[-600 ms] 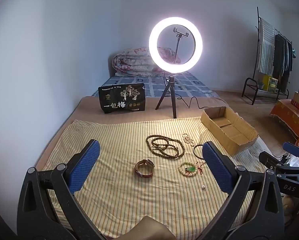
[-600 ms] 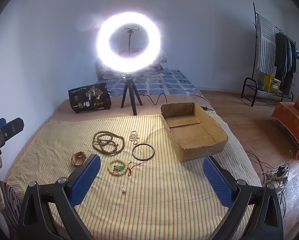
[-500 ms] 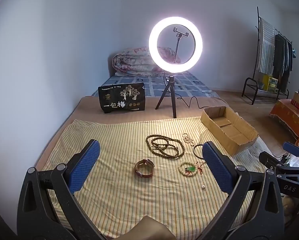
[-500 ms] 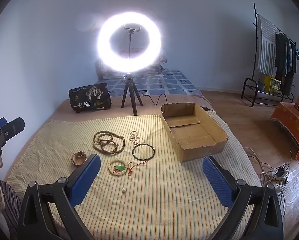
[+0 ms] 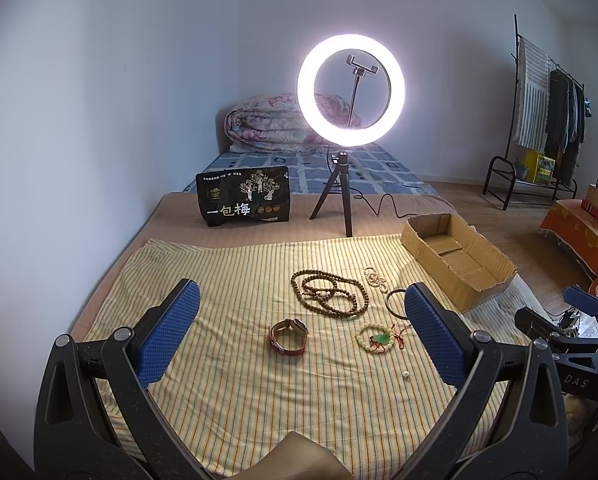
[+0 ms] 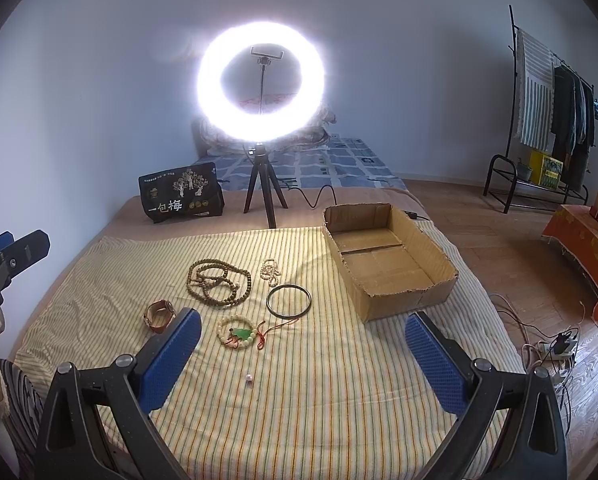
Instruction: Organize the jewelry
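Still, from the left wrist nothing has shifted: the left gripper (image 5: 299, 336) hangs wide and empty over the watch (image 5: 287, 336) on the striped cloth (image 5: 227, 280). From the right wrist, the right gripper (image 6: 303, 354) likewise gapes unchanged, with the green-pendant bracelet (image 6: 238, 333) and black bangle (image 6: 288, 300) left of the cardboard box (image 6: 403, 240).

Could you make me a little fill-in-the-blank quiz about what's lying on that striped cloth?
1. The cardboard box holds ____ pieces of jewelry.
2. The pendant on the pale bead bracelet is coloured ____.
3. The plain ring-shaped bangle is coloured ____.
4. Both hand-held grippers, left and right, have jaws standing ____.

Missing words: no; green; black; open
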Available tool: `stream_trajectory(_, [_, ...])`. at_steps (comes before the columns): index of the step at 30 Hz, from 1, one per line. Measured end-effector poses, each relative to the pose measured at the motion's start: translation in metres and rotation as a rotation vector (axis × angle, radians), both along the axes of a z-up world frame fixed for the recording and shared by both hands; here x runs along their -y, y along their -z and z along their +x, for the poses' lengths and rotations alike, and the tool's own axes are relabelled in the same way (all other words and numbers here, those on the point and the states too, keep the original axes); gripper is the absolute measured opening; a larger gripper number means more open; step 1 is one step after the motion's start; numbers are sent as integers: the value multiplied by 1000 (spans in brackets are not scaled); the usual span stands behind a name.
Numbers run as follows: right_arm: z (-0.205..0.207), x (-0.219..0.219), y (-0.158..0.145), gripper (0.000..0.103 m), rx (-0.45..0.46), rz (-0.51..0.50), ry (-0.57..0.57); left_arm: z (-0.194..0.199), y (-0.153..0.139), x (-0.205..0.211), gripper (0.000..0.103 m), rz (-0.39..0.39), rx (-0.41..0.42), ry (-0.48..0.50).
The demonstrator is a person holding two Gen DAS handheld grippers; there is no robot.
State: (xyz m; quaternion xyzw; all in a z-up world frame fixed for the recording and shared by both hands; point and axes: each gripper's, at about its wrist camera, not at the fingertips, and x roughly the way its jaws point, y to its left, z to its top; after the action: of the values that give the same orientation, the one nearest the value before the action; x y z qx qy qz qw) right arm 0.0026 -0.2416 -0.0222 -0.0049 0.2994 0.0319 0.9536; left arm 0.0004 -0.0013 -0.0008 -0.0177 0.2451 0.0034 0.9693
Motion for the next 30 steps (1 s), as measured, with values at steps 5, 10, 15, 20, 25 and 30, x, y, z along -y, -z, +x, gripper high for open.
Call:
stream_trajectory(5, [0,-1,0,103,-2,-2,-5,0,0,0,103,-2,-1,0])
stream_trajectory(10, [1,-2,-1,103,-4,-1,-5,1,1,0,103,-3,-12,-3])
stream_trajectory(15, [3,-2,-2,103,-10,-3,-4,3,-1,-4,103,0,14,-9])
stream_trajectory(20, [7,-4,-3,103,-21,-6,-8,10,5,-3,103,5,3,-11])
stream_trajectory(25, [11,-8,-6,103,-17,-28,-17,14,5,-4,103,10,10,-11])
stream_trajectory(30, [16,-13,-6,102,-22,-48,-28,19,2,-10,103,-2,75,-7])
